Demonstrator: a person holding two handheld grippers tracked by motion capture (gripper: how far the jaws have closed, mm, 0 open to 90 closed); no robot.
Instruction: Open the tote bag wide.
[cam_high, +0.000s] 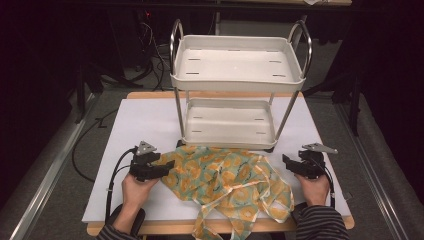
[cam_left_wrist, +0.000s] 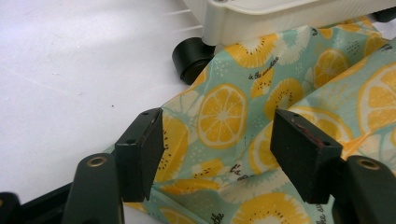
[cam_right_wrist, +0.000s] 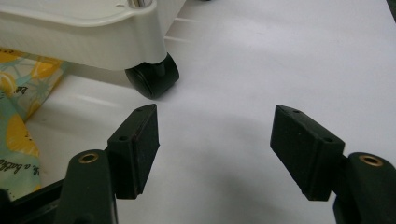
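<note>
A crumpled cloth bag (cam_high: 225, 177) printed with orange and lemon slices on pale green lies on the white table in front of a small two-tier white cart (cam_high: 237, 65). My left gripper (cam_high: 167, 166) is open at the bag's left edge, and its jaws straddle the fabric (cam_left_wrist: 224, 116) without closing on it. My right gripper (cam_high: 287, 162) is open just right of the bag, over bare table (cam_right_wrist: 219, 140), with nothing between its jaws. The bag's edge (cam_right_wrist: 16, 126) shows at the left of the right gripper view.
The cart stands on black caster wheels (cam_left_wrist: 191, 58), one near each gripper (cam_right_wrist: 153, 77). Its lower tray (cam_high: 227, 122) sits right behind the bag. The bag's handles (cam_high: 205, 222) hang over the table's front edge. Bare white table (cam_high: 140, 120) lies to the left of the cart.
</note>
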